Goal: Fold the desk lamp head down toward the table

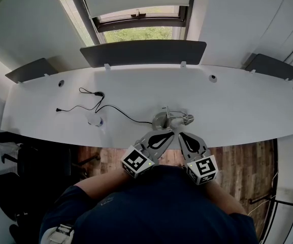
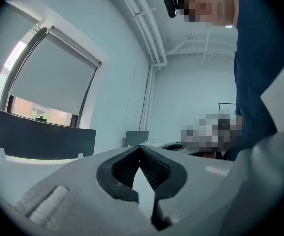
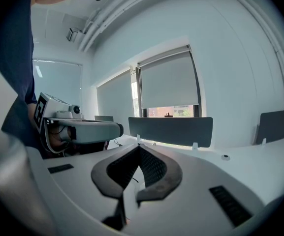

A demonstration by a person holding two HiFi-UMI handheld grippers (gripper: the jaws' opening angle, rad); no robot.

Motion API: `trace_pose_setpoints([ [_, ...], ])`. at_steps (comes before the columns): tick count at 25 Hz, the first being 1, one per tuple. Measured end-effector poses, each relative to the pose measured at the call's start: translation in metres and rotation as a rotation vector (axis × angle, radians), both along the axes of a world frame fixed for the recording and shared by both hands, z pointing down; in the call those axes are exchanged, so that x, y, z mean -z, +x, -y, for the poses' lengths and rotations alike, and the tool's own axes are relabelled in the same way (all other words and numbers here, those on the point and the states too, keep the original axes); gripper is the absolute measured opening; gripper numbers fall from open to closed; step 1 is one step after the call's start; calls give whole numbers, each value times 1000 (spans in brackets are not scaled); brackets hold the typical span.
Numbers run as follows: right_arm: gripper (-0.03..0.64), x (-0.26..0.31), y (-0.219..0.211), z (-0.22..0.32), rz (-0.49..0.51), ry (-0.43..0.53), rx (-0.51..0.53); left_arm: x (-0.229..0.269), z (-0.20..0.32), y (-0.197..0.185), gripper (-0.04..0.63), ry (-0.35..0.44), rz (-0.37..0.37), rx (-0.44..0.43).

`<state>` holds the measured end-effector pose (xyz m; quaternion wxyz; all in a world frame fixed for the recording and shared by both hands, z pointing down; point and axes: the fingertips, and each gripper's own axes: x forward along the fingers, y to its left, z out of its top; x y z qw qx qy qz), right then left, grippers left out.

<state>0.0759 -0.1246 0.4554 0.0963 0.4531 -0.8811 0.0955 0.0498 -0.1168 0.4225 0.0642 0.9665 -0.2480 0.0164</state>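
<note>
In the head view a small silver desk lamp stands near the front edge of the white desk, its round base to the left and its head to the right. A black cable runs left from it to a loose plug. My left gripper and right gripper hover side by side just in front of the lamp, apart from it. Both are shut with nothing between the jaws, as the left gripper and right gripper show in their own views. The lamp is hidden in both gripper views.
Dark divider panels stand along the desk's back edge under a window. Cable holes sit in the desk top, and a small pale object lies by the cable. Wooden floor shows in front, a dark chair at left.
</note>
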Motion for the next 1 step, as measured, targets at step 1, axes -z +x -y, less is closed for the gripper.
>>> trace_pose_setpoints([
  [1, 9, 0, -1, 1, 1, -2, -2, -1, 1, -1, 6, 2, 1, 2],
])
